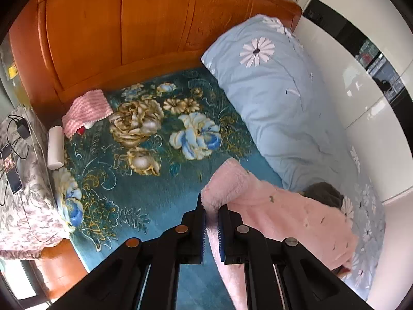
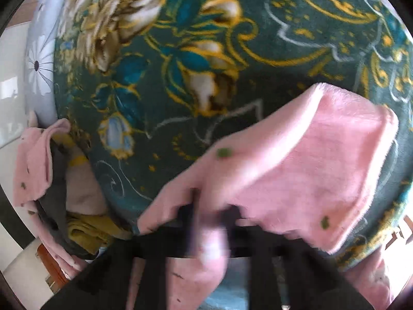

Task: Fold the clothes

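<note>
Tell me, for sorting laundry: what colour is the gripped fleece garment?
Pink fleece garment, clearest in left wrist view.

Pink fleece garment [image 1: 284, 214], teal floral blanket [image 1: 160, 180]

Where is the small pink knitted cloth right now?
In the left wrist view, the small pink knitted cloth lies at the left on the teal floral blanket, against the orange wooden headboard, just above a white cylinder.

Black tongs [image 1: 211, 214] with blue pads [image 1: 204, 232] and round metal screws [image 1: 181, 229].
</note>
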Demonstrator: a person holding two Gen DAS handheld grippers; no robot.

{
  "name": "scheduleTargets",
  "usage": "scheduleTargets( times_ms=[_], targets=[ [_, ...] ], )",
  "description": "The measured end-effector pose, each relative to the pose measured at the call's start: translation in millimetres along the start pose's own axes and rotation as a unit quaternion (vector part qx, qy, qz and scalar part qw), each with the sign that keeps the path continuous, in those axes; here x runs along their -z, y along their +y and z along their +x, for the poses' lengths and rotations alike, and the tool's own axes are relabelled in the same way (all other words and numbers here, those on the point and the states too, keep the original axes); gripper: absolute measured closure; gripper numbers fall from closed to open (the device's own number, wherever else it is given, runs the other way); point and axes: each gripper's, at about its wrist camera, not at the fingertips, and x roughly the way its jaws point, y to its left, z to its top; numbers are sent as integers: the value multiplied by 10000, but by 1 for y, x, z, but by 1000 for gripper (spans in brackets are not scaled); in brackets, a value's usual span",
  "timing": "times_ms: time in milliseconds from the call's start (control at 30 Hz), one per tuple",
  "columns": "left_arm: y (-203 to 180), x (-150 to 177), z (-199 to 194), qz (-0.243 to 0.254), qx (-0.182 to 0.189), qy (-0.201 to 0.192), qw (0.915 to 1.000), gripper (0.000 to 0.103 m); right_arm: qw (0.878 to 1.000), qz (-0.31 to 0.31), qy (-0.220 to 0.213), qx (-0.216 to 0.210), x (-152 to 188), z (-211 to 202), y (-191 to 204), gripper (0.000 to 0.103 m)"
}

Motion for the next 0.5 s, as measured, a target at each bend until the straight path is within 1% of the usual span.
scheduleTargets(
  times_ms=[100,133,233,300,367,400,433,467,500],
  targets=[
    [1,1,7,-66,28,45,10000,95,9994,-2,-206,-260,-4,-30,-5,99],
    [-3,5,11,6,27,122,9999,95,9989,-56,-321,-346,-8,-43,-3,99],
    [-9,22,17,136,241,324,9991,95,9911,-545,-1004,-687,-19,-108,16,99],
    [-6,32,22,156,313,473,9983,95,9766,-1068,-1585,-990,-19,-160,27,99],
    [1,45,30,143,303,629,9975,95,9583,-1636,-2126,-988,-11,-204,30,99],
    [5,52,33,147,255,678,9973,95,9486,-1883,-2362,-946,-6,-222,28,99],
    [11,62,42,165,145,771,9968,95,9418,-2060,-2526,-820,-3,-233,22,99],
    [17,72,50,183,29,869,9960,95,9405,-2123,-2576,-638,-1,-234,14,99],
    [21,80,57,174,-50,924,9956,95,9451,-2062,-2497,-432,-4,-225,2,99]
  ],
)
